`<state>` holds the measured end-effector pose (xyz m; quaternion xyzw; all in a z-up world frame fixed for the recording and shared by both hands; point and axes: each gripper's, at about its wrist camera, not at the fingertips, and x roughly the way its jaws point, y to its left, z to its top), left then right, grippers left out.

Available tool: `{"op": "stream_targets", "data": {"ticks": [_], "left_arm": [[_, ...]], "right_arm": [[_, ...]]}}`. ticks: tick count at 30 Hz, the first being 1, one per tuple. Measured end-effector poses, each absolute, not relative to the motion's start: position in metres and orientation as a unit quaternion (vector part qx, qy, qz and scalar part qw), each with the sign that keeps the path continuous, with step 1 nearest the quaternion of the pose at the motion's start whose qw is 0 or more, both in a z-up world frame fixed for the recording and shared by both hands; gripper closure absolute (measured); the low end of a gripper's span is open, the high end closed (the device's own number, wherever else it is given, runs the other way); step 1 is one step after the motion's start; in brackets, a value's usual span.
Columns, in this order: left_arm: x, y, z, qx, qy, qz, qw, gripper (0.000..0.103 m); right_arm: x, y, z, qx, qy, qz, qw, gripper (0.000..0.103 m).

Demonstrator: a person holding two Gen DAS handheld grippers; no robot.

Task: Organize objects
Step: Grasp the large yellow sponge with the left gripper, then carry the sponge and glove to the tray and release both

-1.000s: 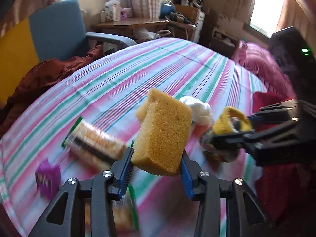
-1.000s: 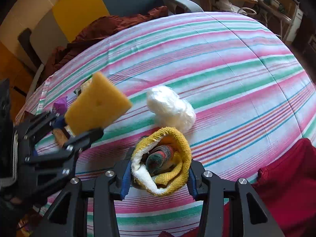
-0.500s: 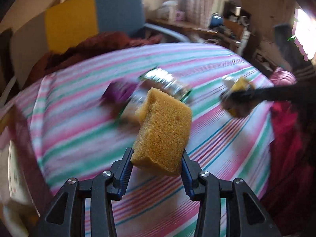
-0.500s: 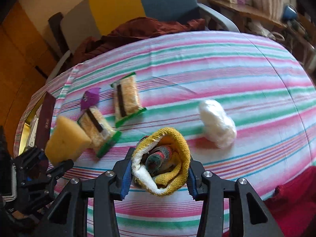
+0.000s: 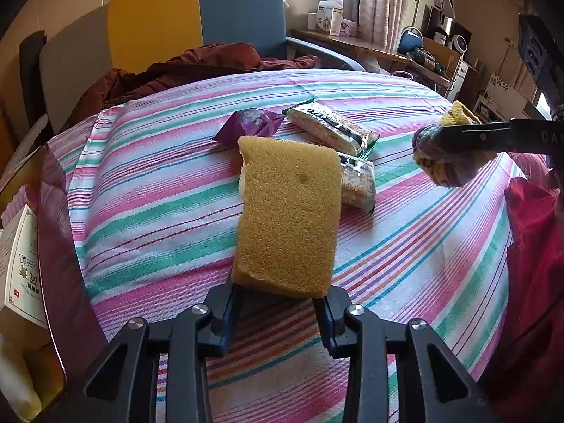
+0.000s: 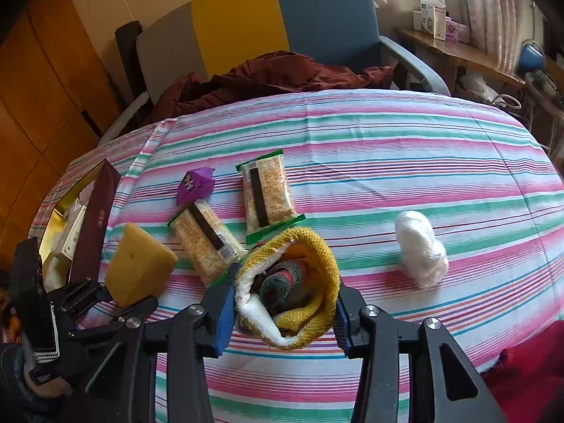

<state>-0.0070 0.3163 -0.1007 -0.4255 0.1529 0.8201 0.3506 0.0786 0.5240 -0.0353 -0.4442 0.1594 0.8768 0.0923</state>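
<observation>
The left gripper [image 5: 280,298] had just tightened, pinching the yellow sponge [image 5: 287,216] upright between its pads. Beside it, the right gripper [image 6: 283,312] clamped a rolled yellow cloth bundle [image 6: 287,287] above the striped bed [image 6: 387,148].

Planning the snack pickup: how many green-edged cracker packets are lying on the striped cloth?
2. One cracker packet lies right of the purple wrapper; the other cracker packet sits just below that wrapper, its near end hidden behind the held yellow cloth bundle.

Two snack bars [image 6: 206,243] [image 6: 268,194]; one sponge [image 6: 139,264]; one purple packet [image 6: 195,185].
</observation>
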Motion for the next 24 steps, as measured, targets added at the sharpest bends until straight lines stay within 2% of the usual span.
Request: {"op": "stream_targets", "data": {"ticks": [8,24], "left_arm": [[-0.003,0.308,-0.096,-0.422,0.159,0.826,0.338,0.067],[0.024,0.274,-0.03,-0.341,0.14,0.868,0.333,0.066]], "right_arm": [[0.076,0.507,-0.032,-0.432,0.163,0.885,0.057,0.056],[0.067,0.475,-0.04,-0.439,0.155,0.885,0.022,0.058]]}}
